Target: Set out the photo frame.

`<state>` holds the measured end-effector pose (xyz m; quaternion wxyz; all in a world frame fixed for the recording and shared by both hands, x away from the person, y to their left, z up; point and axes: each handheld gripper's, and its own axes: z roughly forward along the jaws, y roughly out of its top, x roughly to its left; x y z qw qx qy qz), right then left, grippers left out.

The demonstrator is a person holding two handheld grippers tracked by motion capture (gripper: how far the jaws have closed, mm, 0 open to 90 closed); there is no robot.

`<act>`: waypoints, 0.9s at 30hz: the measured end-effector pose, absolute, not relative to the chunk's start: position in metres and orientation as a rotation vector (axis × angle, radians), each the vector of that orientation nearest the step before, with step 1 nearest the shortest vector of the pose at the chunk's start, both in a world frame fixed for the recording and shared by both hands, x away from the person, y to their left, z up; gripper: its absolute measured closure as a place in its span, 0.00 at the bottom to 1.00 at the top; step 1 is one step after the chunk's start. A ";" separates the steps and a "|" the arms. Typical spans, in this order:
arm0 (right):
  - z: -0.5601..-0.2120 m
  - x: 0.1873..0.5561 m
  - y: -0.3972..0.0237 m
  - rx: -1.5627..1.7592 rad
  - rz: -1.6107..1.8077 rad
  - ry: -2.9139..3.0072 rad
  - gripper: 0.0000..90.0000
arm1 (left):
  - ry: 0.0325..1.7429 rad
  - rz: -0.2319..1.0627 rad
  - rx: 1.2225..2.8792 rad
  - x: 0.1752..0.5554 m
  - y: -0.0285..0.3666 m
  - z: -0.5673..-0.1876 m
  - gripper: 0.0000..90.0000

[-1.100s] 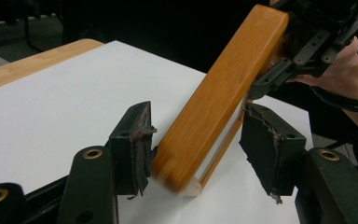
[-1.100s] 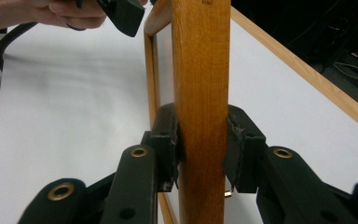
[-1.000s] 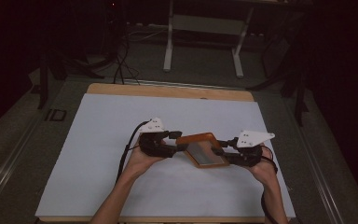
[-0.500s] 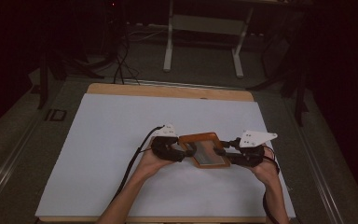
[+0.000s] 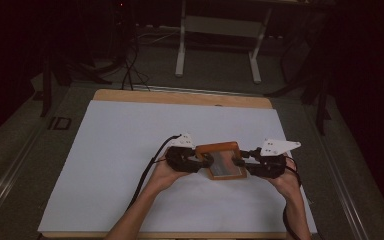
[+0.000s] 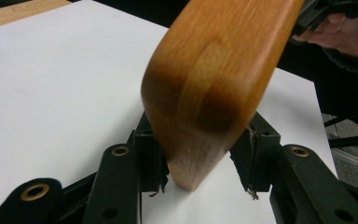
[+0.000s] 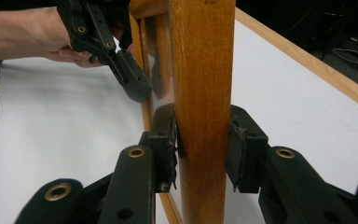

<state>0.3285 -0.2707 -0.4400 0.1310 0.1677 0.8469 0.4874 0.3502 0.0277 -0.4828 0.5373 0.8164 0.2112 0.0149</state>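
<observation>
A small wooden frame [image 5: 222,161] with a glassy grey pane is held between my two grippers, over the near middle of the white sheet [image 5: 120,145]. My left gripper [image 5: 207,161] clamps its left edge, and my right gripper [image 5: 239,161] clamps its right edge. In the left gripper view the frame's rounded corner [image 6: 214,70] sits between the pads of my left gripper [image 6: 198,158]. In the right gripper view my right gripper [image 7: 203,149] pinches the frame's upright side [image 7: 203,70], with the left gripper's jaws [image 7: 121,70] beyond it.
The white sheet lies on a wooden board whose bare far edge [image 5: 180,96] shows. A white metal stand [image 5: 215,30] and dark cables [image 5: 130,70] are on the floor behind the table. A black cable [image 5: 147,170] trails from the left gripper.
The left gripper moved right and closed in on the frame's left edge. The frame turned from slanted to roughly square with the table.
</observation>
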 end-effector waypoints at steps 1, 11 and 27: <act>-0.440 0.329 -0.271 0.487 1.415 2.459 0.73 | 0.503 0.035 1.943 0.350 0.028 -0.483 0.65; -0.441 0.332 -0.258 0.520 1.540 2.436 0.74 | 0.525 0.042 1.886 0.345 0.053 -0.466 0.66; -0.453 0.338 -0.219 0.631 1.586 2.455 0.72 | 0.627 0.108 1.867 0.337 0.091 -0.455 0.65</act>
